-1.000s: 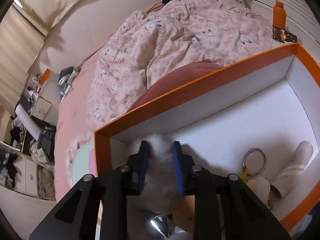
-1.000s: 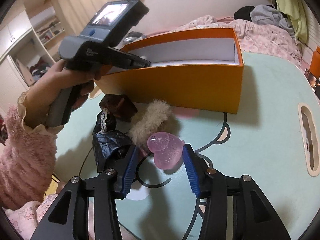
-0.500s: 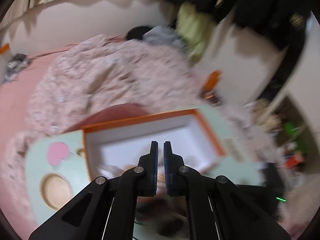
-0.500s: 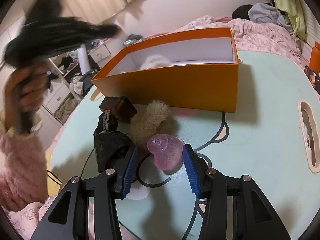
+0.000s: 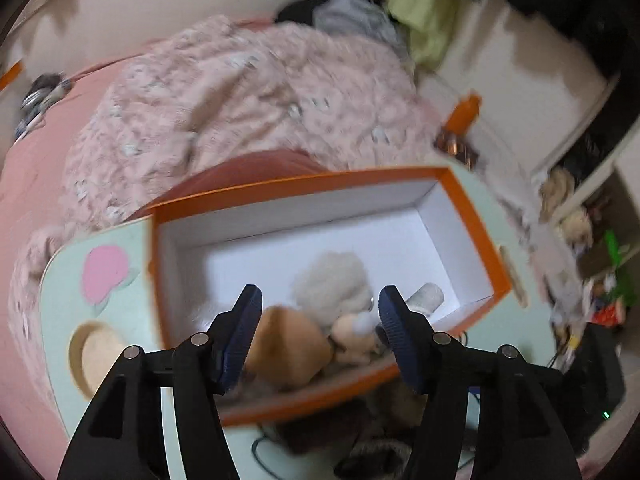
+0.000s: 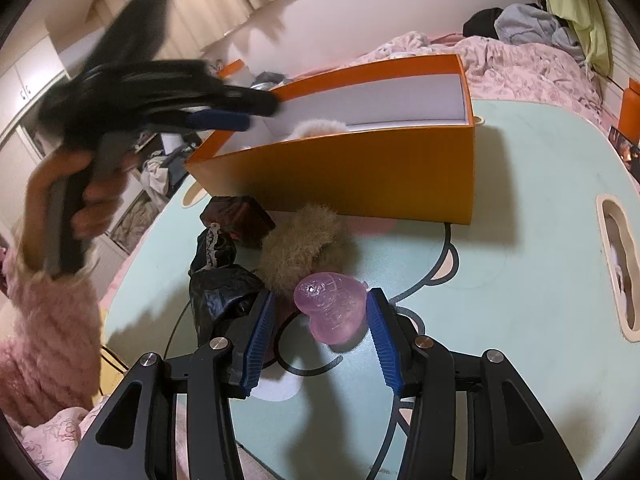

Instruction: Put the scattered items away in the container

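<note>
Mint table (image 6: 520,280), one orange box (image 6: 360,176), left hand-held gripper (image 5: 320,320) opening empty, right hand-held gripper (image 6: 320,316) spread around pink heart (image 6: 332,304)

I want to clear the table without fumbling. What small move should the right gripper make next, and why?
Probably close the right gripper on the pink heart-shaped piece. It lies on the table between the open blue pads, which stand just clear of it, and the orange box sits open just behind for the drop.
</note>
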Motion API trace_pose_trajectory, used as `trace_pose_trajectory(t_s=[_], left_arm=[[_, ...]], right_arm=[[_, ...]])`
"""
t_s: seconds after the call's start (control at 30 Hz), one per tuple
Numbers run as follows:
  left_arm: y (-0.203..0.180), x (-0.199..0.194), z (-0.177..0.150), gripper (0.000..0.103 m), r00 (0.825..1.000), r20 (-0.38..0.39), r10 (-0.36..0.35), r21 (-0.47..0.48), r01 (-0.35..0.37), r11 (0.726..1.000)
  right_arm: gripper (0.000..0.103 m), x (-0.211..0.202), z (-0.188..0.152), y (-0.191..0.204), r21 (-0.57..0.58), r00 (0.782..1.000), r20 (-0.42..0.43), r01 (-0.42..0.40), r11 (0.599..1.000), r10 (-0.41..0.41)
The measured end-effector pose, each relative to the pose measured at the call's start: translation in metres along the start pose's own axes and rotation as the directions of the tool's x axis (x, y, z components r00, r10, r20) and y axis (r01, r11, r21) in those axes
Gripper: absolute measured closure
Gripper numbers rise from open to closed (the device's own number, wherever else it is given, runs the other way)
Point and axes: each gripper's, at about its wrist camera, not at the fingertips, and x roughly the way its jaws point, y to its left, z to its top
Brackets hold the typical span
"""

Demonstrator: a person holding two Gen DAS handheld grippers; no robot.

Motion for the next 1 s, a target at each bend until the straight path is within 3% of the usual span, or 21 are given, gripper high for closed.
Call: trace_pose_trajectory(t_s=[0.13,0.2,0.23,0.3,0.37,0.47,0.6,0.7,0.8,0.9,0.93,1.0], left_arm=[[-0.014,0.045,0.009,0.041,0.989,-0.139,0.051,0.042,-0.046,0.998],[-0.015,0.059,0.011,0.041,0.985,-0.154,0.074,0.044,-0.068,0.997],[-0.014,0.063,0.011,0.042,0.986,-0.15,0.074,0.048,-0.068,0.997],[-0.014,0.059,0.009,0.061,0.991,-0.117,0.058,0.051,-0.053,0.997],[-0.01,0.051,0.008,0.061,0.995,-0.103,-0.005,0.016,0.006,1.0],[-0.004,0.014,0.003,0.061,0.997,0.012,-0.071,0.0,0.071,0.997],[0.01,-0.053,-0.023,0.061,0.968,0.172,-0.184,-0.026,0.191,0.981],[0.021,-0.089,-0.06,0.061,0.957,0.23,-0.175,-0.017,0.184,0.983],[0.033,-0.094,-0.098,0.061,0.961,0.241,-0.135,-0.045,0.15,0.988],[0.036,-0.072,-0.13,0.061,0.981,0.175,-0.085,-0.046,0.095,0.994],[0.036,-0.061,-0.136,0.061,0.985,0.154,-0.079,-0.046,0.087,0.995],[0.034,-0.045,-0.145,0.061,0.986,0.142,-0.086,-0.06,0.096,0.994]], right_arm=[[0.056,0.0,0.001,0.0,0.001,1.0,0.0,-0.001,1.0,0.001],[0.056,0.0,0.002,0.0,0.001,1.0,0.0,-0.001,1.0,0.001],[0.056,0.0,0.002,0.0,0.002,1.0,0.0,-0.001,1.0,0.001],[0.056,0.0,0.002,0.0,0.003,1.0,0.0,-0.003,1.0,0.003],[0.056,-0.001,0.001,0.001,0.002,1.0,0.001,-0.002,1.0,0.002],[0.056,-0.001,0.001,0.001,0.004,1.0,0.003,-0.003,1.0,0.003],[0.056,-0.002,0.0,0.0,0.014,1.0,0.009,0.001,1.0,-0.001],[0.056,-0.004,0.004,-0.003,0.019,1.0,0.007,-0.014,1.0,0.014],[0.056,-0.013,0.014,0.0,0.012,0.999,0.001,-0.045,0.999,0.045],[0.056,-0.035,0.046,0.018,-0.021,0.988,0.0,-0.155,0.988,0.155],[0.053,-0.042,0.059,0.027,-0.044,0.986,0.002,-0.165,0.985,0.166],[0.035,-0.046,0.09,0.048,-0.089,0.985,-0.019,-0.175,0.981,0.174]])
